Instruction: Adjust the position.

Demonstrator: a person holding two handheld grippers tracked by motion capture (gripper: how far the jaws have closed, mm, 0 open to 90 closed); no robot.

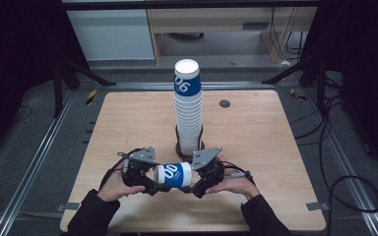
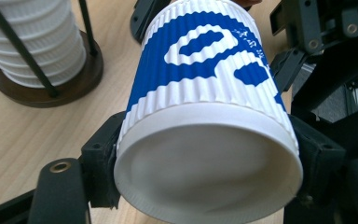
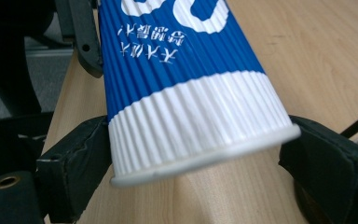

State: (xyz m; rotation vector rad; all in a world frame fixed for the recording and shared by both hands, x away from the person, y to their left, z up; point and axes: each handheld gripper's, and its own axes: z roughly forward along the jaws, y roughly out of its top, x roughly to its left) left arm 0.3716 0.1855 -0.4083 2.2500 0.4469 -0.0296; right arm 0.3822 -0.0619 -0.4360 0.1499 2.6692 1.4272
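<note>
On the wooden bench [image 1: 128, 128] we see the tall cup stack [image 1: 187, 108], then the single cup [image 1: 173, 175] lying sideways between us: left hand-held gripper [image 1: 150, 183] clamps its base, right hand-held gripper [image 1: 196, 187] brackets its rim, jaws loosened. Next, we judge, it withdraws.

White figures reading "06" stand on the blue band of the top cup [image 1: 187, 78] of the stack on my counter. The cup I hold [image 1: 173, 175] bears the same big white figures, cut off in my close views, with a line of small white characters [image 3: 151, 44], upside down, too small to read.
</note>
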